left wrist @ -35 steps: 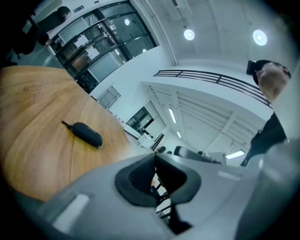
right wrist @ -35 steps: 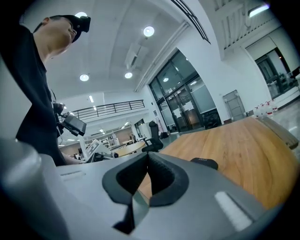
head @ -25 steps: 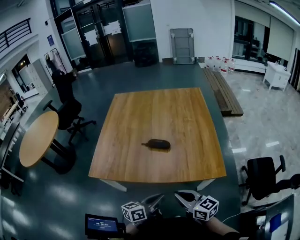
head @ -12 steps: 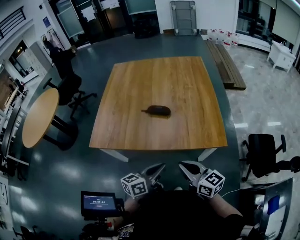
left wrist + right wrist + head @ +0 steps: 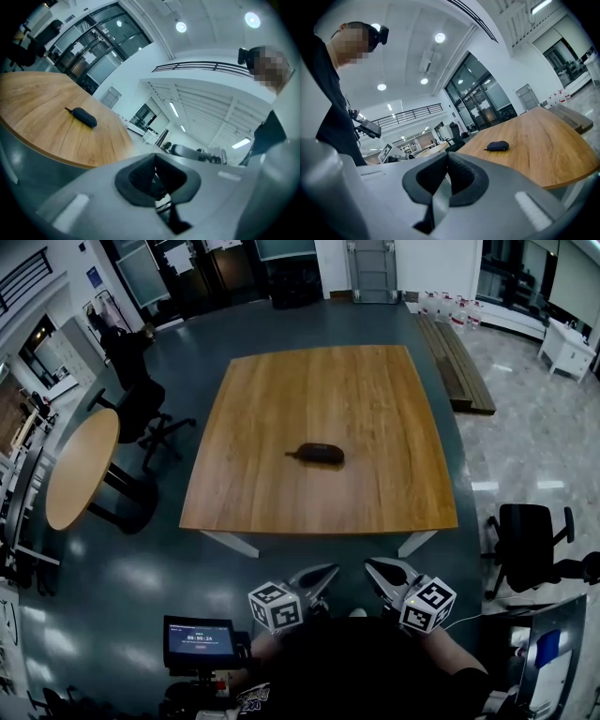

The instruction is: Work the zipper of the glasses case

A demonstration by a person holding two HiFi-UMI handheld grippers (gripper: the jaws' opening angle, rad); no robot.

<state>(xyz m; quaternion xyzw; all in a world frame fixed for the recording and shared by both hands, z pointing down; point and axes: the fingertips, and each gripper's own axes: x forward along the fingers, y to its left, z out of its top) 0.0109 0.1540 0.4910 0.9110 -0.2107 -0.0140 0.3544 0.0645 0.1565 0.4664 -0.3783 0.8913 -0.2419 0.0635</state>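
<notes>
The small dark oval zip-up glasses case lies alone on the square light-brown wooden table, just below the middle of the tabletop and near the centre of the head view; a thin dark tab sticks out from its left end; nothing touches it, and at this size I cannot tell whether its zipper is open or closed.

Both tools sit at the bottom of that frame, below the table's near edge and well apart from the case. The left gripper is at lower centre-left and the right gripper just beside it at lower centre-right; each carries its marker cube, and their tips lean toward each other.

In the left gripper view the jaws are pressed together with nothing between them; the case shows on the tabletop in the left middle of the frame. In the right gripper view the jaws are likewise pressed together and hold nothing; the case shows right of centre on the wood.

A round pale wooden side table stands at the left edge of the head view, with a black office chair above it; a second black swivel chair stands at lower right; a small lit screen sits at lower left.
</notes>
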